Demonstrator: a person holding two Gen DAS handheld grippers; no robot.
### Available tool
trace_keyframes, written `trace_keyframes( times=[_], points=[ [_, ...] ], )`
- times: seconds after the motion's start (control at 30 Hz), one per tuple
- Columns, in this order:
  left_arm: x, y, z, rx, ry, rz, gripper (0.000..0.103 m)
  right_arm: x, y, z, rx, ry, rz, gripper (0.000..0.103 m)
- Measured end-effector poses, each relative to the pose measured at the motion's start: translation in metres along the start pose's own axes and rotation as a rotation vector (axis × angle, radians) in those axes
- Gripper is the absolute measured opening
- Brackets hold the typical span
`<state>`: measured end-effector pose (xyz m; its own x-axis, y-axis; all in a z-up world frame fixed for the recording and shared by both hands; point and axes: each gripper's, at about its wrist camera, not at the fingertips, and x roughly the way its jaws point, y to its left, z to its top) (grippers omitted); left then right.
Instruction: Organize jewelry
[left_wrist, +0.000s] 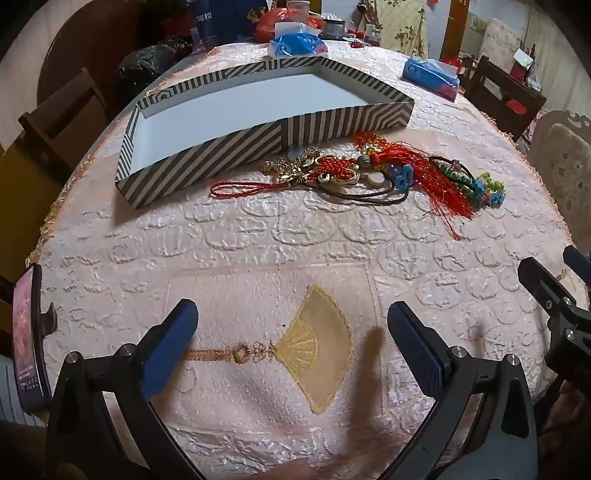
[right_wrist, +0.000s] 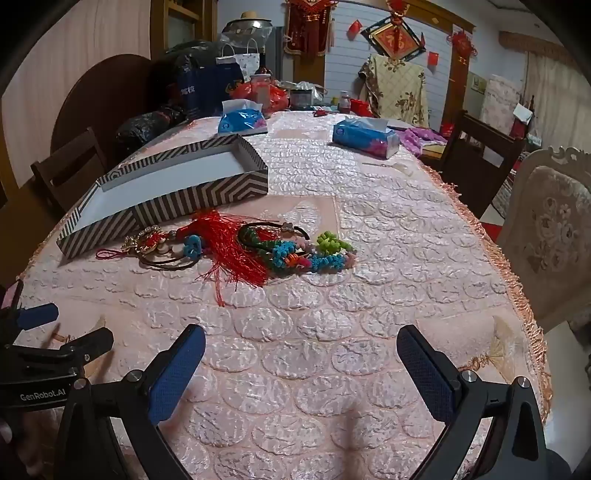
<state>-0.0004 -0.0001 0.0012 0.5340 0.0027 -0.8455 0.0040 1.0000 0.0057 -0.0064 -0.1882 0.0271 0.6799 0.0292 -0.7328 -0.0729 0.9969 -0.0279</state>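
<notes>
Jewelry pile (left_wrist: 369, 173) lies well ahead of both hand-held grippers, left (left_wrist: 291, 354) and right (right_wrist: 301, 373), jaws wide apart.

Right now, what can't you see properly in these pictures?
- Box: right view, the near wall hides part of the floor inside.
- Jewelry pile: both views, pieces tangled and overlapping, so a count is impossible.
- Phone: left view, cut off at the left edge, its screen blurred.
- Shelf clutter behind the table: both views, too small.
</notes>
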Motion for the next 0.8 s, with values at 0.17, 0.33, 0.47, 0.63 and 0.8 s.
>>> trace_keyframes(
  times=[0.17,0.33,0.47,0.63,0.8],
  points=[
    [0.004,0.007,-0.007,-0.005,0.001,-0.012,0.103,-0.001,0.0,0.001,0.005,-0.005,0.012,0.103],
    [0.004,0.008,-0.007,-0.001,0.01,-0.009,0.103,-0.001,-0.001,-0.001,0.005,-0.006,0.009,0.103],
    [0.006,0.001,-0.005,-0.001,0.017,0.001,0.103,0.0,0.001,0.0,0.0,-0.003,-0.002,0.103],
    [0.007,0.0,-0.004,-0.003,0.023,0.005,0.103,0.0,0.0,0.0,0.0,-0.003,0.0,0.103],
    [0.009,-0.002,-0.004,-0.004,0.029,0.007,0.103,0.0,0.0,0.0,-0.002,-0.005,-0.002,0.103]
  ],
)
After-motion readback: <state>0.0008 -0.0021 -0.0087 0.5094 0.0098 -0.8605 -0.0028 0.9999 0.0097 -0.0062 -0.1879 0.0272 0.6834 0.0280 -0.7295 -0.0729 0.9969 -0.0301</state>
